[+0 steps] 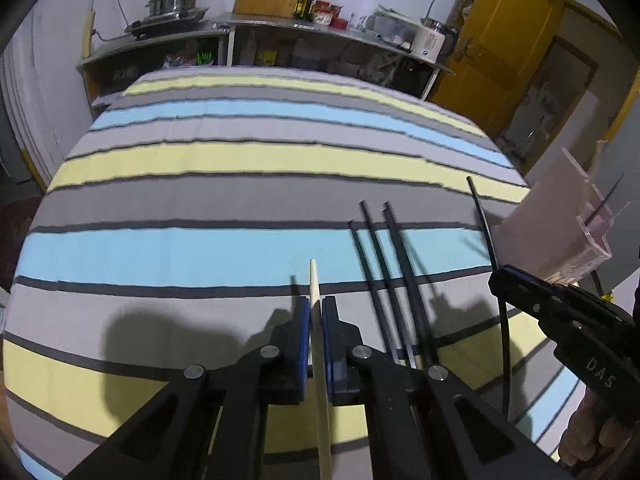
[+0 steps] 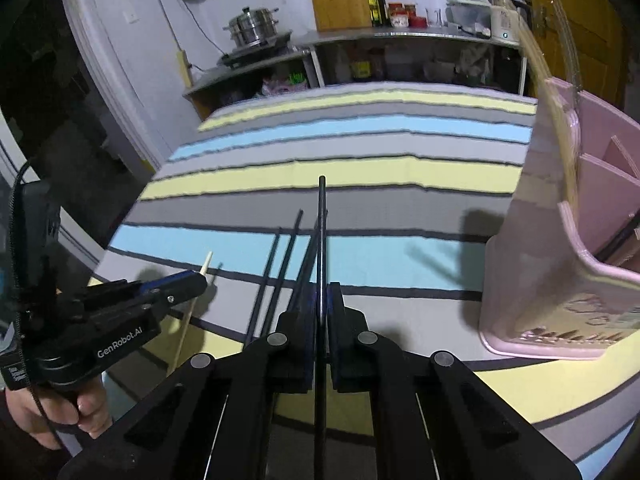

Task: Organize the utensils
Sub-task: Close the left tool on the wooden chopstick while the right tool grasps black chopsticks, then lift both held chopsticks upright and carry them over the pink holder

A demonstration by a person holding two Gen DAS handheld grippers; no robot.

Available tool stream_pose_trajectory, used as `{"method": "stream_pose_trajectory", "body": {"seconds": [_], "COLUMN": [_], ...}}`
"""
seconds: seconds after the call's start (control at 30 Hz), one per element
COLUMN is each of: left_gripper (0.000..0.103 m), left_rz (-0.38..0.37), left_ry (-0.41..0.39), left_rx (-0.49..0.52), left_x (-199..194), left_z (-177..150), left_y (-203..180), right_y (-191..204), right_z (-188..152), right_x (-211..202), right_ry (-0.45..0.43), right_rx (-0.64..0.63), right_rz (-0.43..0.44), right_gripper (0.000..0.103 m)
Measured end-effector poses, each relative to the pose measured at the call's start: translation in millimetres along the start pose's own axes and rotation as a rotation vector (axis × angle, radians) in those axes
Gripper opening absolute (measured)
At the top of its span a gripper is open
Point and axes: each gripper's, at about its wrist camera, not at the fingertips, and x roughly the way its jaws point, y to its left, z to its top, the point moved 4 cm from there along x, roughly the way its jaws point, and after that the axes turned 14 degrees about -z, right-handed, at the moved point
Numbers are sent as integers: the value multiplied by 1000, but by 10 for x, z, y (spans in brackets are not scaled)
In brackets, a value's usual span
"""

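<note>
Left hand-held gripper (image 1: 316, 312) is clamped tight on a pale wooden chopstick (image 1: 314, 280), and the right hand-held gripper (image 2: 322, 300) is pinching one black chopstick (image 2: 321, 220). Three more black chopsticks (image 1: 384, 272) lie on the striped desk (image 1: 200, 248), near the pink organizer (image 2: 560, 240).

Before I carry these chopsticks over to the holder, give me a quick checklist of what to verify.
1. Left gripper shut on the wooden chopstick: ok.
2. Right gripper shut on the black chopstick: ok.
3. Black chopstick lifted off the striped cloth: ok, its tip stands above the cloth.
4. Pink utensil holder upright, to the right: ok.
5. Free compartment in the holder: cannot tell, the insides are mostly hidden.
6. Three black chopsticks left on the cloth: not ok, not yet sorted.
</note>
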Motion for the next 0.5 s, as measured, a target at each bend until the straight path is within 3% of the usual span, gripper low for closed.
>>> {"method": "stream_pose_trajectory", "body": {"seconds": [0.5], "left_gripper": [6], "left_rz": [-72], "left_ry": [-108], "left_rx": [77], "left_x": [-788], "left_z": [137], "left_y": [-487], "right_y": [-192], "right_z": [69], "right_x": [-778], "right_ry": [-127], "right_rx": [59], "right_rz": [40], "right_gripper": [5]}}
